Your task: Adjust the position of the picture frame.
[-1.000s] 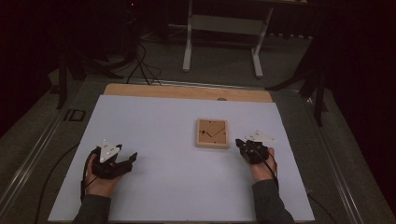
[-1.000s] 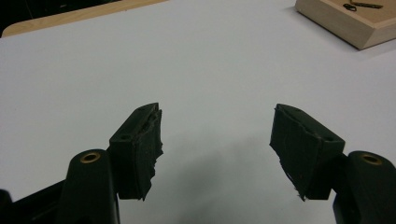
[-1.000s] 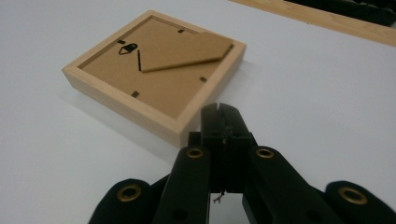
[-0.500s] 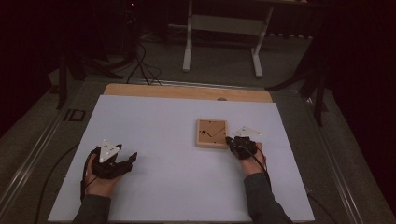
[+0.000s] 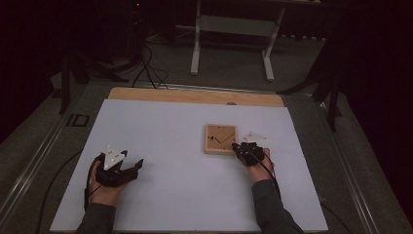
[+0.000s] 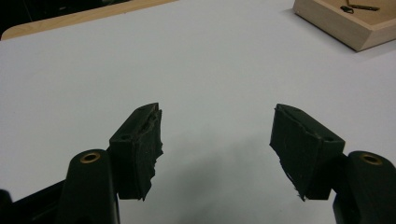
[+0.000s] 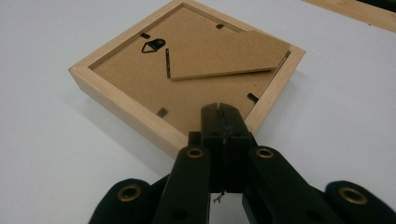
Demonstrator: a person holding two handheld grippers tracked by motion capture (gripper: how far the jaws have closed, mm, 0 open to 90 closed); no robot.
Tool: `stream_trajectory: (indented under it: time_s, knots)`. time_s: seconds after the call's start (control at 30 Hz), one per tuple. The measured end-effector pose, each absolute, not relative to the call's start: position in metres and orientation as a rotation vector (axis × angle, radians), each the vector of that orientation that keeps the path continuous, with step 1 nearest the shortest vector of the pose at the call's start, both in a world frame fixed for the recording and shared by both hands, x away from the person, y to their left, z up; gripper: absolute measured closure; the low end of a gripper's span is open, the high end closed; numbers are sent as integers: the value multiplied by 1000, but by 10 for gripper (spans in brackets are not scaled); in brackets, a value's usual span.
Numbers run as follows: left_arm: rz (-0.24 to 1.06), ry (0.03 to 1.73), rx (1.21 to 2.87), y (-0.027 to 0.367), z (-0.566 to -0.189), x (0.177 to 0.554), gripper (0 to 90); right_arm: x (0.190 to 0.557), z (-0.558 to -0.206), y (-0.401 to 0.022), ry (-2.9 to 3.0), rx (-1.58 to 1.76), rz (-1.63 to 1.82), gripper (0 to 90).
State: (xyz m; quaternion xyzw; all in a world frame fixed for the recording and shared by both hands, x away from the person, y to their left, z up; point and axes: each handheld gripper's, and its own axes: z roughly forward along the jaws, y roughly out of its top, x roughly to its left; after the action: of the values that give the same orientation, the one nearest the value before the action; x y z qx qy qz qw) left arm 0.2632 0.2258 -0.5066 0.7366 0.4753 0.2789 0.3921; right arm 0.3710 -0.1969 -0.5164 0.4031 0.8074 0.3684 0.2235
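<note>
So the wooden picture frame (image 5: 220, 139) is lying face down on the white tabletop (image 5: 185, 195), a bit right of the middle, backing board up with the little kickstand flap (image 7: 229, 56) and the hanger loop (image 7: 153, 46) showing. The right tongs (image 7: 223, 113) are pinched fully together with nothing between them, tip parked right at the frame's near corner, over the rim. The left tongs (image 6: 217, 140) are spread wide with nothing in them, well apart from the frame, down at the left side of the tabletop.

What I'd worry about: nothing is holding that frame down. Poke at the corner or at one of the small turn clips (image 7: 162, 112) with closed tongs and I reckon the whole frame just skates or spins away on that smooth sheet. The tip could also slip off the rim and gouge the thin backing board, or catch the stand flap and lever it up. Bringing the left tongs over to brace it would probably help.
</note>
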Motion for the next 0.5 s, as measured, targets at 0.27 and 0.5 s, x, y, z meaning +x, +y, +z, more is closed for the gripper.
stream_trajectory:
  time_s: [0.27, 0.5]
  knots:
    - [708, 1206, 1870, 226, -506, 263, 336, 372, -516, -196, 2234, 1121, 1014, 899]
    - [708, 1205, 1870, 225, -507, 263, 336, 369, -516, -194, 2241, 1111, 1010, 899]
